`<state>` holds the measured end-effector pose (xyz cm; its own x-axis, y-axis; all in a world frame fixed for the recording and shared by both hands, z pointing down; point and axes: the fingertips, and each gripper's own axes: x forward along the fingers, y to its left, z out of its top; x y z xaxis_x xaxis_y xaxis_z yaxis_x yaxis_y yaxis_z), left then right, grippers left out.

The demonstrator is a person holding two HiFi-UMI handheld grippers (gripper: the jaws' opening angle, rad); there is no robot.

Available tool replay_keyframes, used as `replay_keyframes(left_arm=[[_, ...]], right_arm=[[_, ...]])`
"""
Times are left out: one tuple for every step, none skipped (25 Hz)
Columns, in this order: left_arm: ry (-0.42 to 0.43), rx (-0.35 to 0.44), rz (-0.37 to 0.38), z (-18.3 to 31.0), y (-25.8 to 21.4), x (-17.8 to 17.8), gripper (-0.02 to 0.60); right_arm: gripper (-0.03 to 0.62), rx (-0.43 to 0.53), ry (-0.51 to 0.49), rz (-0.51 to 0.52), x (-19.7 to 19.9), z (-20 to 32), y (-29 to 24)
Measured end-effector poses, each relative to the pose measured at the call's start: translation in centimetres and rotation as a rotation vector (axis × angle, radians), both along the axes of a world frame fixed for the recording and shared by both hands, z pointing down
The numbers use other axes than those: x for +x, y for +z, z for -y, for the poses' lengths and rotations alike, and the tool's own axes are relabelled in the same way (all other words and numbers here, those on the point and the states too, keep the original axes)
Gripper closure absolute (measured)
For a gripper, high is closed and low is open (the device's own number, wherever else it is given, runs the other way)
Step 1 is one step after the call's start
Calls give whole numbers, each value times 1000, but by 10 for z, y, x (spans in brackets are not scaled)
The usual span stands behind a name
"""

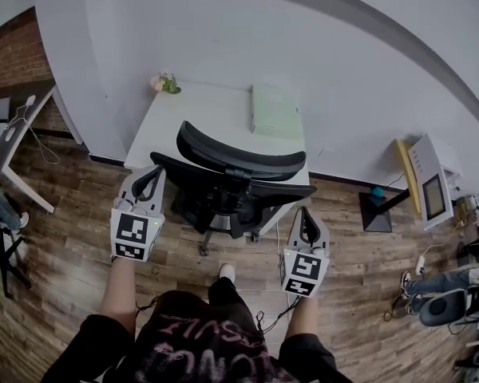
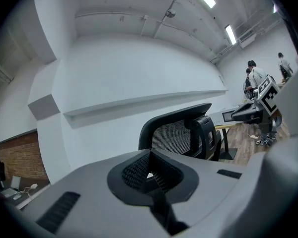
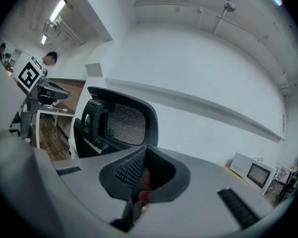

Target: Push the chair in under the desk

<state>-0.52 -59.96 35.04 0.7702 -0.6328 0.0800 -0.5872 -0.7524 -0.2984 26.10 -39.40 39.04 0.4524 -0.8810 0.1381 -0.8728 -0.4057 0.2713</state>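
Black chair (image 1: 227, 178) sits half under the desk (image 1: 211, 110), back toward the person, with the closed, empty left gripper (image 1: 153, 175) just beside its left edge and the closed, empty right gripper (image 1: 306, 214) beside its right.

A pale green box (image 1: 275, 110) lies flat near the white wall (image 1: 223, 30). A small potted plant (image 1: 166, 84) stands left of it. A white screened device (image 1: 429, 182) leans at the far right.

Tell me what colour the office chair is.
Black: the chair has a black frame and black mesh, clearest in the left gripper view.
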Motion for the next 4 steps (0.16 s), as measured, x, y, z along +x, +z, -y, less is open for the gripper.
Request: replay_keyframes(left_arm=[[3, 7, 3, -1, -1, 1, 566], [5, 16, 8, -2, -1, 2, 566], [6, 25, 15, -3, -2, 2, 566], [7, 36, 24, -3, -3, 3, 566]], right_arm=[[569, -2, 1, -1, 0, -1, 0], [569, -3, 0, -3, 0, -1, 0], [569, -5, -1, -5, 0, -1, 0], [569, -6, -3, -8, 0, -1, -1]])
